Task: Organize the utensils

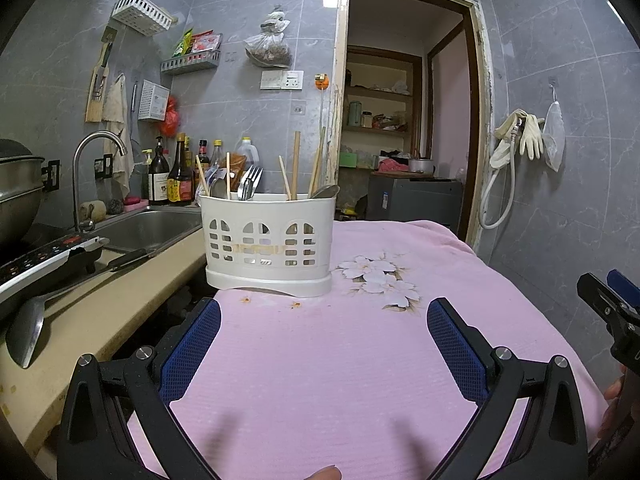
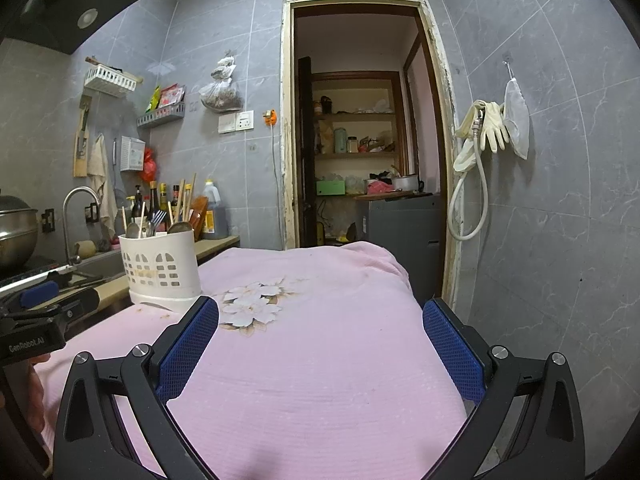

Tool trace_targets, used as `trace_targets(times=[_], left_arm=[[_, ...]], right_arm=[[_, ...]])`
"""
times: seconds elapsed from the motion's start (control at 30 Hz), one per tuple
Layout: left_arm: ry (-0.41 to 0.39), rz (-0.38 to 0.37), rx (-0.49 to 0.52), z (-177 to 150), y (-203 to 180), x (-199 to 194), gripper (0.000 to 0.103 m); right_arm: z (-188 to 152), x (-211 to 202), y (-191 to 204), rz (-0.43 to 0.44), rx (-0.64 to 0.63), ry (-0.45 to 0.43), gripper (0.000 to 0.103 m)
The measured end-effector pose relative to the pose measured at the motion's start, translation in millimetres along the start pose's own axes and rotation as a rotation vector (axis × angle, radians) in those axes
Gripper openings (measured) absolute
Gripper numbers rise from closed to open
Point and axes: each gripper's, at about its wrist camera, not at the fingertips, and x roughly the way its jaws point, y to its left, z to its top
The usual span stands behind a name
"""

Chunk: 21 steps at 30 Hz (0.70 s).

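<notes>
A white slotted utensil holder [image 1: 269, 240] stands on the pink cloth [image 1: 320, 360], at its far left edge. It holds chopsticks [image 1: 296, 164], forks [image 1: 250, 184] and spoons [image 1: 325, 192], all upright. It also shows in the right wrist view [image 2: 160, 268]. My left gripper [image 1: 324, 316] is open and empty, a little in front of the holder. My right gripper [image 2: 320, 316] is open and empty over the cloth, to the right of the holder. The left gripper's side shows at the left edge of the right wrist view [image 2: 40, 308].
A counter to the left carries a sink [image 1: 152, 228], a tap [image 1: 96, 168], sauce bottles [image 1: 176, 176], an induction cooker [image 1: 44, 256] and a long-handled spatula [image 1: 28, 328]. A doorway [image 1: 404, 120] opens behind. Gloves and a hose [image 1: 516, 140] hang on the right wall.
</notes>
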Motion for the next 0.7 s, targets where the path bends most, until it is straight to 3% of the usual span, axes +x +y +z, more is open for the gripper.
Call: trace_targets(times=[0.7], left_arm=[[0.001,-0.002,-0.003,-1.7,0.9,-0.9,0.101]], right_arm=[[-5.3,1.9,-1.7,0.001,0.002,0.005,0.103]])
